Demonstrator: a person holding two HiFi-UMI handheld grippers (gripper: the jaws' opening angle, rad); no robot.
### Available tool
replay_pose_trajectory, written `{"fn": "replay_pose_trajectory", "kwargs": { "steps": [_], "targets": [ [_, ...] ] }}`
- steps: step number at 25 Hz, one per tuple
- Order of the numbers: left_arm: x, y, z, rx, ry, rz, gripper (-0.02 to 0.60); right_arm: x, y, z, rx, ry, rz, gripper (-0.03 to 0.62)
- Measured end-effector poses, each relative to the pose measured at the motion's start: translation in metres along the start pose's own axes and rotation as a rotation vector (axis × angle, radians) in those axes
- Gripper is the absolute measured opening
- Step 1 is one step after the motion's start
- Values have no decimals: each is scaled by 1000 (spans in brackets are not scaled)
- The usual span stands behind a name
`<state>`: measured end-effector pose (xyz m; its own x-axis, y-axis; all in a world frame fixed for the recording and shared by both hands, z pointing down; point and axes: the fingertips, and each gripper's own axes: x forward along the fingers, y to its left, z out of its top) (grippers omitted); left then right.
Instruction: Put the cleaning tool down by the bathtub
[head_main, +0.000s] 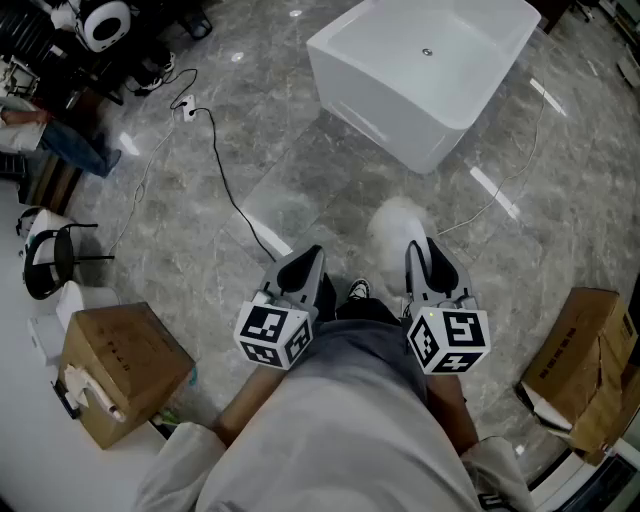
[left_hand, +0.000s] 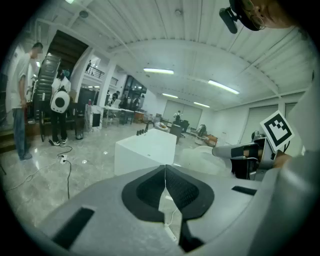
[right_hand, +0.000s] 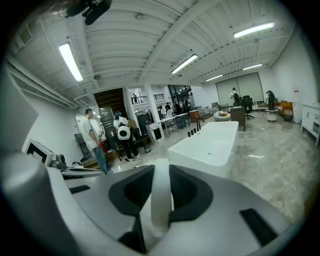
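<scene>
While the fluffy white cleaning tool (head_main: 398, 226) was clamped in the right gripper (head_main: 425, 250) at centre frame, short of the white rectangular bathtub (head_main: 430, 70) above, a closer approach before lowering was judged advisable; the left gripper (head_main: 308, 258) was closed, empty.

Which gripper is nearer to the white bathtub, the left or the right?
Right. The right gripper, holding the cleaning tool, faces the near corner of the bathtub; the left gripper is level with it but offset farther left.
</scene>
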<state>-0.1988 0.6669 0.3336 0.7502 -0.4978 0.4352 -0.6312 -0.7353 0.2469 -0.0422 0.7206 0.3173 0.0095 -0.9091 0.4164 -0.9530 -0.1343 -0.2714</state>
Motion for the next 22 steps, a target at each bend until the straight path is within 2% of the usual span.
{"fn": "replay_pose_trajectory", "kwargs": {
  "steps": [8,11,14,22],
  "targets": [
    [-7,-11,6,-15,-24,6,9,-17,-9,-10,5,5,-2,84],
    [-5,-11,11,-21,-28,7,9,-17,-13,-13,49,8,12,84],
    [-6,-4,14,-35,-34,7,9,-12,-9,-13,102,-1,53,84],
    [18,22,30,-79,-48,-19,10,15,-8,-4,79,36,53,84]
  ]
}}
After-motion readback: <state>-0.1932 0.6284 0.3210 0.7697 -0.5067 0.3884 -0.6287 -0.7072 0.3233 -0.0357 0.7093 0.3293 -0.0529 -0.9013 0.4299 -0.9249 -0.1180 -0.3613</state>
